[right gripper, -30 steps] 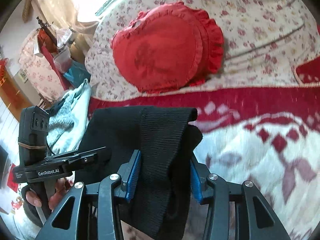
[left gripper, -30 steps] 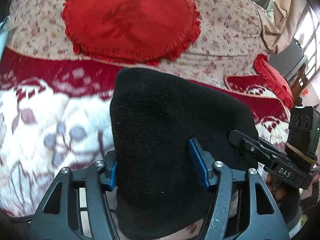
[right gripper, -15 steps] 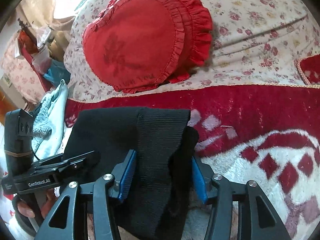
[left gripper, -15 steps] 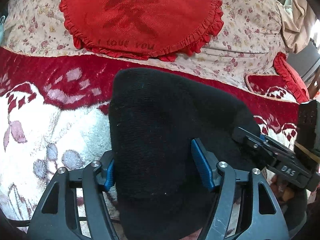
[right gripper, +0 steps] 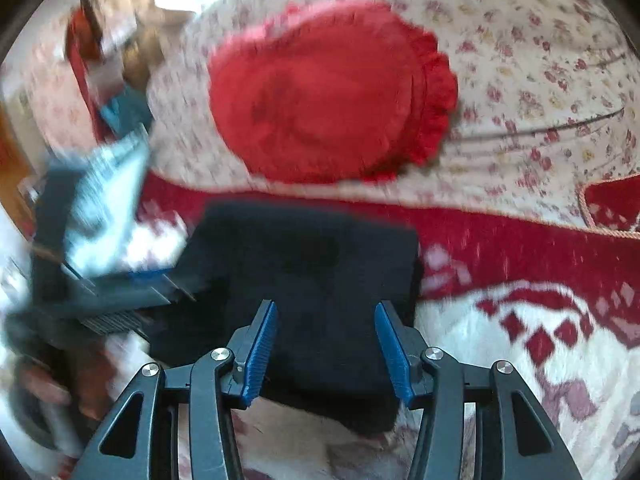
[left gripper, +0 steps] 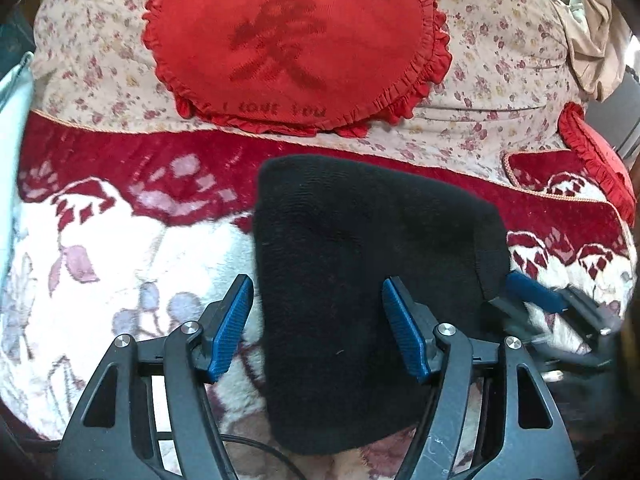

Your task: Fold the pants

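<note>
Pants lay folded on the red-and-white blanket, soft, limp knit; both my tools, left and right, stood apart. I'd pinch doubled edges.

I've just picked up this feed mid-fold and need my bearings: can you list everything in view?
pants: 1, black, lying folded on the blanket, between the fingers of both tools
blanket: 1, red and white plush, under the pants
frilled cushion: 2, red, the big one behind the pants, the other at the far right
floral cover: 1, cream with small red flowers, behind the blanket
light cloth: 1, pale blue, left edge
beige fabric: 1, top right corner
left tool: 1, black with blue pads, jaws apart astride the pants, grip unclear
right tool: 1, same colours, jaws apart over the pants, grip unclear, view blurred
</note>
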A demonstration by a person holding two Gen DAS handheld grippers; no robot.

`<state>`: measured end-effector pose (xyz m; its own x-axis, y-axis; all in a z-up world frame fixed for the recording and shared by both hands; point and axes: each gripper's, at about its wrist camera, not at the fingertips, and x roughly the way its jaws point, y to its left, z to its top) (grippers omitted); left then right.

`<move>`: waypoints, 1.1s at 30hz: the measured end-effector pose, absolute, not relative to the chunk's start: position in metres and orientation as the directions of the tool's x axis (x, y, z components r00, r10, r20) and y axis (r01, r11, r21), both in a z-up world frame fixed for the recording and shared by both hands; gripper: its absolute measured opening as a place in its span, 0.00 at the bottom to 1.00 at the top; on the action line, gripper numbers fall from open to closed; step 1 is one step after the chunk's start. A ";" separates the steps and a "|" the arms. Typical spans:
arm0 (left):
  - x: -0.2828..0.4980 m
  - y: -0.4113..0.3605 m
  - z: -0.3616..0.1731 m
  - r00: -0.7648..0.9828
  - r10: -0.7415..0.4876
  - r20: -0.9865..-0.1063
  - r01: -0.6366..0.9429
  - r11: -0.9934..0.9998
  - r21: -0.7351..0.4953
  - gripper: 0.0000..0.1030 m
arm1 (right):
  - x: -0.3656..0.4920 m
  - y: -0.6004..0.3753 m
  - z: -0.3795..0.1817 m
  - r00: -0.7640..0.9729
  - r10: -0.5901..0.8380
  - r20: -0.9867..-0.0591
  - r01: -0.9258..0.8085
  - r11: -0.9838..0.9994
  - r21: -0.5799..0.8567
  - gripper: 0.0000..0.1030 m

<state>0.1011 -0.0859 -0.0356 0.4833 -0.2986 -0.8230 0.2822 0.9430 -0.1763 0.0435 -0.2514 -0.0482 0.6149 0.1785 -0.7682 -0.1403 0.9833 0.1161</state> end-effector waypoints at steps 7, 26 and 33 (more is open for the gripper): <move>0.079 -0.080 -0.015 0.551 -0.234 -0.801 0.261 0.960 -0.101 0.65 | 0.028 -0.248 -0.024 0.656 0.178 -0.734 -0.138 0.984 0.114 0.48; 0.004 -0.062 0.032 0.700 -0.117 -0.705 0.167 0.986 0.003 0.65 | -0.014 -0.227 0.033 0.716 0.162 -0.679 -0.118 0.987 0.111 0.48; -0.009 -0.060 0.037 0.713 -0.115 -0.691 0.159 0.987 -0.001 0.65 | -0.026 -0.224 0.040 0.728 0.132 -0.673 -0.093 0.991 0.094 0.48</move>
<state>-0.0094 -0.0597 0.0373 0.7134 -0.1151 -0.6912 0.1586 0.9873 -0.0007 -0.0262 -0.2244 0.0405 0.7280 0.1321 -0.6727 -0.0931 0.9912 0.0939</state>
